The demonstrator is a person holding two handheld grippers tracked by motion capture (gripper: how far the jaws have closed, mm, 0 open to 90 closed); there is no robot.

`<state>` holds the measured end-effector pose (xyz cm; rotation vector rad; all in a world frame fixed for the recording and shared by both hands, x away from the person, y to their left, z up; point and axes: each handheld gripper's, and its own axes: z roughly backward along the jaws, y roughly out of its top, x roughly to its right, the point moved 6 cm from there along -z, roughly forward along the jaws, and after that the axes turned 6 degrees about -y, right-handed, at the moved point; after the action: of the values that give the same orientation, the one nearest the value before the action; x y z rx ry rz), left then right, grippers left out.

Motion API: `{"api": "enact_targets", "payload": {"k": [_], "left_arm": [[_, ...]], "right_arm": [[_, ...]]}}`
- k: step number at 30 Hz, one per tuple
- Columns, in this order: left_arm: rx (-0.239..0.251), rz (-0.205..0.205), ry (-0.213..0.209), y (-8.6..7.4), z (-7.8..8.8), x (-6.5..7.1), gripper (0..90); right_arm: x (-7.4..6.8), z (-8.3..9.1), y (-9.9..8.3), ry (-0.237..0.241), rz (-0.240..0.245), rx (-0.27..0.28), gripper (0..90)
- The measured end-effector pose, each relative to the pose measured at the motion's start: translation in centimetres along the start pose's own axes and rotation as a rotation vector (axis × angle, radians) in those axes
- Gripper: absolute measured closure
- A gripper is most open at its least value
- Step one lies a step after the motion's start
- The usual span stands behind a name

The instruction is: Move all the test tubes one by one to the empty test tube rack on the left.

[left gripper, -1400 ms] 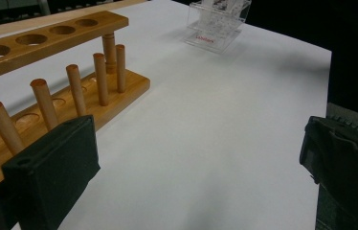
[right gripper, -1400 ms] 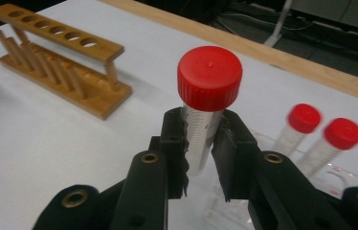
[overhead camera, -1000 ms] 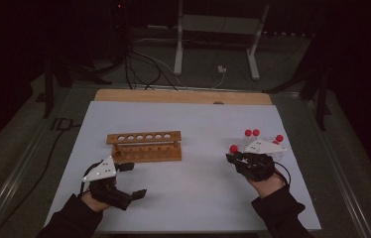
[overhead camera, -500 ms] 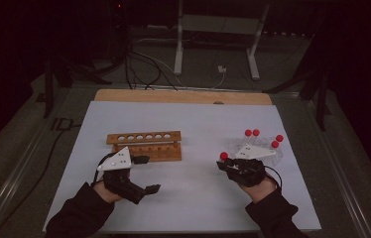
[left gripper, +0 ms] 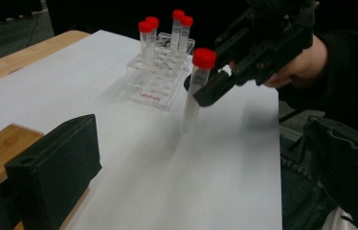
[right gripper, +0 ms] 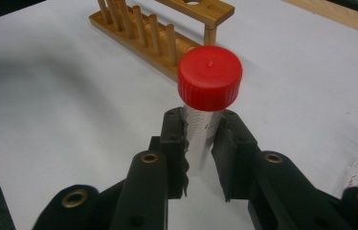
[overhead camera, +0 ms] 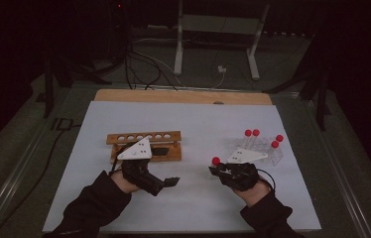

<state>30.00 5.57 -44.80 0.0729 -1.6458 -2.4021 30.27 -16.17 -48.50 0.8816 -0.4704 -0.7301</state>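
Now, line by line:
Right gripper [overhead camera: 221, 171]: toward the right half of the desk [overhead camera: 193, 119], nearer the front edge than the back; fingers [right gripper: 173, 139] closed on a tube.
Held tube [right gripper: 201, 134]: clear plastic with a red screw cap, upright, clamped just below the cap; lifted off the desk surface, between the two racks and closer to the clear one.
Right gripper seen from the left gripper view [left gripper: 206, 93]: pinching the same tube [left gripper: 194, 91] near its top, lower end hanging free above the white sheet.
Clear rack [overhead camera: 263, 151]: near the right edge of the desk, just behind the right hand; four red-capped tubes [overhead camera: 252, 133] standing upright in it, two toward the back, two at the right end.
Wooden rack [overhead camera: 144, 144]: left of centre, long side roughly parallel to the back edge; row of round holes along its top bar, all empty.
Left gripper [overhead camera: 166, 182]: in front of the wooden rack, toward the front-left part of the desk; nothing between the fingers; one black finger [left gripper: 55, 167] visible in its own view, so whether open or closed cannot be told.
Left hand [overhead camera: 124, 178]: dark sleeve coming in from the front edge.
Desk cover: white sheet over a wooden top, bare wood showing along the back edge.
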Motion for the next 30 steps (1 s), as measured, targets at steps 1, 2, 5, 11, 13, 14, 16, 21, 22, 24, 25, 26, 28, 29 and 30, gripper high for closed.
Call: {"api": "enact_targets", "payload": {"k": [1,2,5,11,13,14,16,21,22,24,25,26,28,29,30], "left_arm": [[0.002,-0.002,-0.003,0.2,-0.2,0.0,1.5],[0.003,0.001,-0.001,0.4,-0.5,0.0,1.5],[-0.003,-0.007,-0.005,1.0,-1.4,0.1,1.5],[-0.005,-0.027,-0.014,2.2,-3.2,0.2,3.9],[-0.003,-0.028,-0.019,2.4,-3.7,0.2,5.4],[-0.004,-0.028,-0.024,2.5,-3.9,0.2,5.4],[-0.012,-0.038,-0.021,2.6,-4.4,0.1,7.5],[-0.018,-0.047,-0.027,2.7,-5.5,0.1,16.4],[-0.021,-0.049,-0.031,2.7,-5.7,0.1,18.4],[-0.026,-0.058,-0.033,2.7,-6.2,0.2,26.9],[-0.028,-0.062,-0.034,2.6,-6.4,0.3,30.4],[-0.028,-0.067,-0.033,2.6,-6.6,0.3,32.5],[-0.029,-0.07,-0.038,2.6,-7.0,0.4,37.6],[-0.034,-0.081,-0.035,2.6,-7.2,0.4,40.2],[-0.036,-0.083,-0.04,2.6,-7.4,0.5,42.8]], "right_arm": [[0.0,0.0,0.0,0.0,0.0,0.0,74.8],[-0.1,0.0,0.0,0.005,0.001,0.0,74.8],[-0.4,-0.1,0.0,0.018,0.004,0.0,74.8],[-0.8,-0.2,0.1,0.032,0.008,-0.003,74.8],[-1.0,-0.2,0.1,0.039,0.013,-0.001,74.8],[-1.0,-0.2,0.1,0.039,0.013,-0.001,74.8],[-1.2,-0.3,0.1,0.046,0.013,-0.001,74.8],[-1.6,-0.4,0.1,0.057,0.023,-0.005,74.8],[-1.7,-0.4,0.1,0.06,0.02,-0.005,74.8],[-1.8,-0.4,0.2,0.063,0.027,-0.003,74.8],[-1.9,-0.4,0.2,0.065,0.028,-0.003,74.8],[-1.9,-0.4,0.2,0.067,0.03,-0.003,74.8],[-2.1,-0.5,0.2,0.071,0.03,-0.004,74.8],[-2.1,-0.5,0.2,0.071,0.034,-0.004,74.8],[-2.2,-0.5,0.2,0.073,0.032,-0.004,74.8]]}}
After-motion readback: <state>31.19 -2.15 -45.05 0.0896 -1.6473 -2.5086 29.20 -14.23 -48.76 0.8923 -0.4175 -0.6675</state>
